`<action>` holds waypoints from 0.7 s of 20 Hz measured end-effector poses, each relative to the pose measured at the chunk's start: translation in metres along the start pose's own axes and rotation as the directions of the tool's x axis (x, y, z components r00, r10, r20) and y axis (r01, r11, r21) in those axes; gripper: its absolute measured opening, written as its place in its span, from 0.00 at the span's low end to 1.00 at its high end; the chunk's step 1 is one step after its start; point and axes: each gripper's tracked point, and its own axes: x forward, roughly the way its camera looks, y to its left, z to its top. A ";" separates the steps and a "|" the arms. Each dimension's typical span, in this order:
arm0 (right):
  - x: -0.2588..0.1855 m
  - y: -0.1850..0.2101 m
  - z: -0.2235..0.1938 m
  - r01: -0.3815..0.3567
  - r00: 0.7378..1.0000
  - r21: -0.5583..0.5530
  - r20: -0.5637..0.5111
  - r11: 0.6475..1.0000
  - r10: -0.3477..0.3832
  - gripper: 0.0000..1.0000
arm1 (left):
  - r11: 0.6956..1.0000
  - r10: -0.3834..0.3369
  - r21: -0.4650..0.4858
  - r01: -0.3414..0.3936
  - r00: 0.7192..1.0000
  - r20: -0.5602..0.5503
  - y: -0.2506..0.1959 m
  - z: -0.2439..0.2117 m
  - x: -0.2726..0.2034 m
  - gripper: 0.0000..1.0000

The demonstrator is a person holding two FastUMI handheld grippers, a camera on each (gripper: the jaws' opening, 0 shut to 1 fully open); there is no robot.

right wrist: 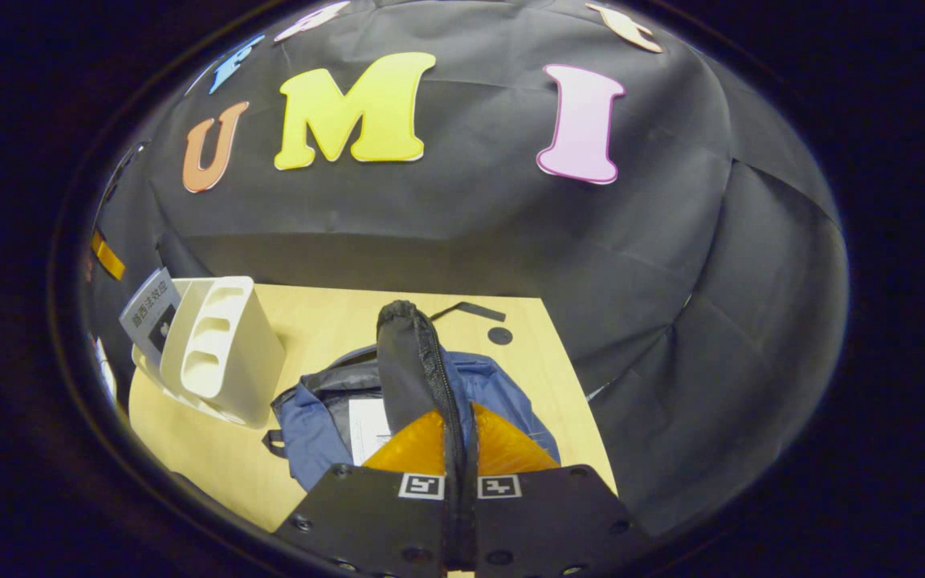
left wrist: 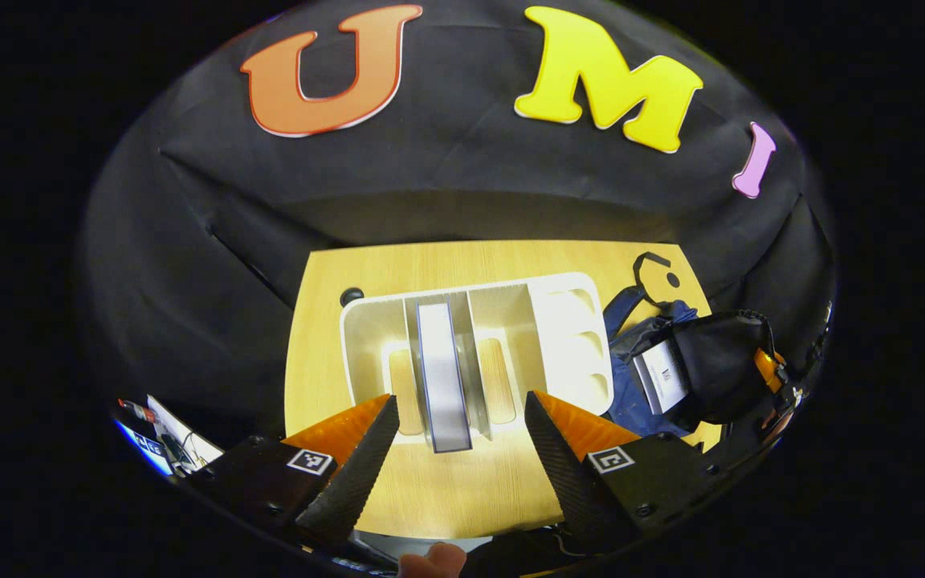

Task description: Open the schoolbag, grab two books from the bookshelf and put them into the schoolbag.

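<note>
The remaining book is standing upright in the white bookshelf, spine-on and dead ahead between the spread fingers of the left gripper, while the schoolbag flap is being pinched by the right gripper.

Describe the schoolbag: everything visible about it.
The schoolbag is blue fabric with a dark lining and lies open on the wooden table, right of the white bookshelf. The right gripper is shut on its black zippered flap, holding it up. A white book already sits inside. A black strap trails behind.
</note>
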 end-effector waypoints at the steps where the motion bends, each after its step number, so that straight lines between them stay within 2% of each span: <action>1: 0.000 -0.001 -0.001 0.000 1.000 0.006 -0.003 1.000 0.000 0.00 | 1.000 -0.015 -0.021 0.014 0.999 -0.041 0.000 -0.003 0.012 0.99; 7: 0.002 -0.002 -0.006 0.004 1.000 0.024 -0.011 1.000 -0.004 0.00 | 0.992 -0.064 -0.121 0.036 0.969 -0.238 0.011 -0.025 0.058 0.99; 14: 0.004 0.000 -0.011 0.009 1.000 0.010 -0.017 1.000 -0.009 0.00 | 0.994 -0.019 -0.104 -0.018 0.938 -0.346 0.020 -0.036 0.090 1.00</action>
